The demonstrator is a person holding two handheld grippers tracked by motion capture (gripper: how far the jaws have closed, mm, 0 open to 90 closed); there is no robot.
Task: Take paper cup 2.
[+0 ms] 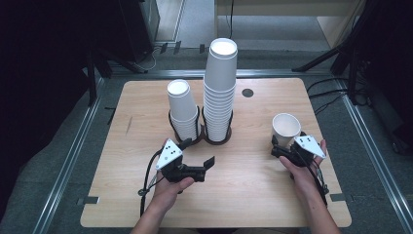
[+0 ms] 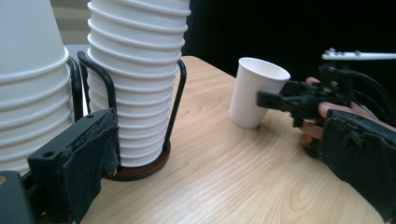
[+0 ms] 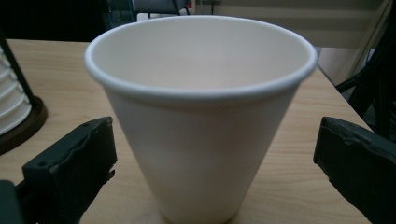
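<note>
A single white paper cup stands upright on the right of the wooden table. My right gripper is open, one jaw on each side of the cup, and in the right gripper view a gap shows on both sides. My left gripper is open and holds nothing, just in front of two cup stacks in black wire holders. These are a short stack and a tall stack. In the left gripper view the tall stack is close ahead, and the cup and the right gripper are farther off.
A round black grommet sits near the table's far edge. Metal floor rails run along both sides of the table. Dark stand legs stand beyond the far right corner. Bare wood lies between the two grippers.
</note>
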